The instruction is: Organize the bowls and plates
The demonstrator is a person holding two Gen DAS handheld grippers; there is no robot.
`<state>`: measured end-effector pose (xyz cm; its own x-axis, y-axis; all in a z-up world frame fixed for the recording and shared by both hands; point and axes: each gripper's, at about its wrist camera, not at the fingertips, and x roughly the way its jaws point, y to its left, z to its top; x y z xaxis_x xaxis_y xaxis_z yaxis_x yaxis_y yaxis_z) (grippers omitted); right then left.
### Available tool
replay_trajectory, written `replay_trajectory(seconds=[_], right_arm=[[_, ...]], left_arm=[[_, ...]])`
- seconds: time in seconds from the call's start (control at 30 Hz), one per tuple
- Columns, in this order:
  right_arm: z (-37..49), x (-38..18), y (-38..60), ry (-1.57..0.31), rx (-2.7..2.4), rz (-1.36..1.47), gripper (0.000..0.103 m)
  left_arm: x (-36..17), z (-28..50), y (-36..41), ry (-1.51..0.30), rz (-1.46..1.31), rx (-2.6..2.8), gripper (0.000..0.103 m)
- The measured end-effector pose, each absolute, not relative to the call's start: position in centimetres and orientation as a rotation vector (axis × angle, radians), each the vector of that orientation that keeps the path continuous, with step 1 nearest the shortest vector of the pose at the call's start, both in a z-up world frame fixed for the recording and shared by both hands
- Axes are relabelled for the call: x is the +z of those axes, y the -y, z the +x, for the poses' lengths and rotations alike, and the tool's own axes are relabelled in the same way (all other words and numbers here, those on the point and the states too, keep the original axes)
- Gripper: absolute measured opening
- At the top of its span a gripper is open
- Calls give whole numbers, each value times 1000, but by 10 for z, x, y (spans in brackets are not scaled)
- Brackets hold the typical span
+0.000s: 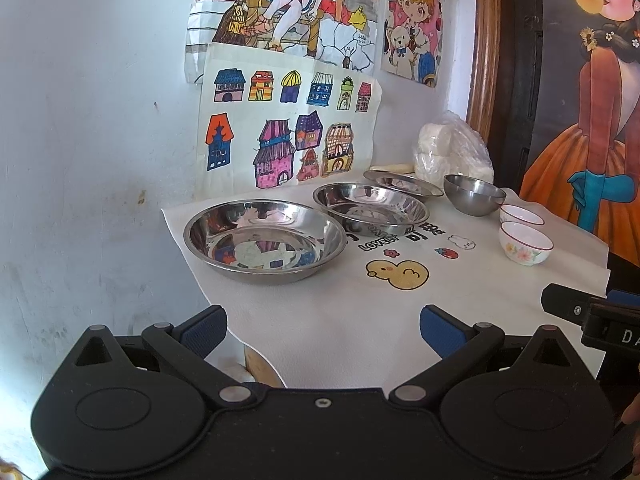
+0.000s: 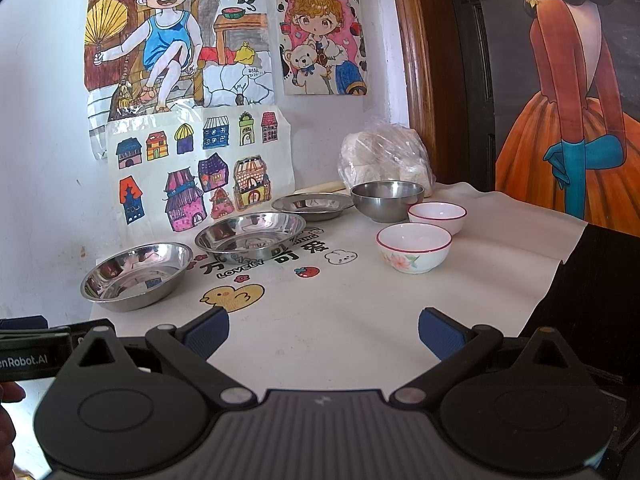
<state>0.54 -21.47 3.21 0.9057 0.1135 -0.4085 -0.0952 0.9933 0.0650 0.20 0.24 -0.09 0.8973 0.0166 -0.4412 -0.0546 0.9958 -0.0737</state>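
- Both grippers hover above the near edge of the table, fingers spread wide and holding nothing: the left gripper (image 1: 323,330) over the near-left corner, the right gripper (image 2: 323,332) further right, beside it.
- White tablecloth (image 2: 340,320) with a yellow duck print (image 2: 232,296) covers the table; the duck lies just ahead of both grippers.
- Three shallow steel plates run in a diagonal row along the wall, away from the grippers: the nearest steel plate (image 1: 264,238) ahead-left of the left gripper, the middle steel plate (image 1: 370,208) behind it, the far steel plate (image 1: 402,183) at the back.
- Right of the far plate stands a deep steel bowl (image 2: 387,200), apart from it.
- Two white ceramic bowls with red rims sit in front of the steel bowl: the rear ceramic bowl (image 2: 437,217) and, nearer, the flowered ceramic bowl (image 2: 414,247), ahead-right of the right gripper.
- None of the dishes are stacked, and all lie well ahead of the fingers.
- Behind the steel bowl, a clear plastic bag (image 2: 386,158) of white lumps rests in the corner.
- Coloured children's drawings (image 2: 200,168) hang on the wall behind the plates.
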Motion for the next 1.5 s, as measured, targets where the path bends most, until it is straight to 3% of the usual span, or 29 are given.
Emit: replay_trajectory(seconds=[1.07,1.5], right_arm=[[24,28,206,-469,111,10,103],[67,64,165,-456,347,-49,103]], left_arm=[[-5,24,-14,-517,-112,80,102],[36,79,-75,-482,-57,144,102]])
